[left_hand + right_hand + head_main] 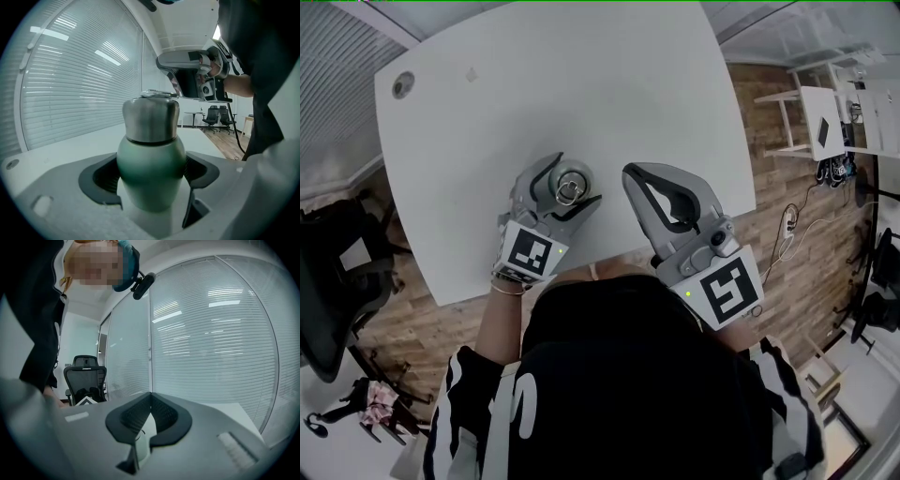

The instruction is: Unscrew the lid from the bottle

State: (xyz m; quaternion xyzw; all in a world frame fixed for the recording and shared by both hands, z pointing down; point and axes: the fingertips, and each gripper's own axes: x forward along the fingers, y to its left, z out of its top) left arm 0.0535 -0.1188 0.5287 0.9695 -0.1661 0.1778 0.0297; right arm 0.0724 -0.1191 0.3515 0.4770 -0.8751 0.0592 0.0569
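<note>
A pale green bottle (151, 171) with a steel lid (151, 119) stands upright near the front edge of the white table (562, 84). My left gripper (151, 173) is shut on the bottle's body, a dark pad pressing each side below the lid. From the head view I look down on the lid (573, 181) and its small ring, with the left gripper (572, 184) around it. My right gripper (631, 172) hovers just right of the bottle, apart from it. The right gripper (150, 397) is shut, with nothing between its pads.
A round cable hole (403, 85) sits at the table's far left corner. A black office chair (328, 281) stands on the wooden floor to the left. White stools and a table (814, 117) and cables (787, 230) are to the right.
</note>
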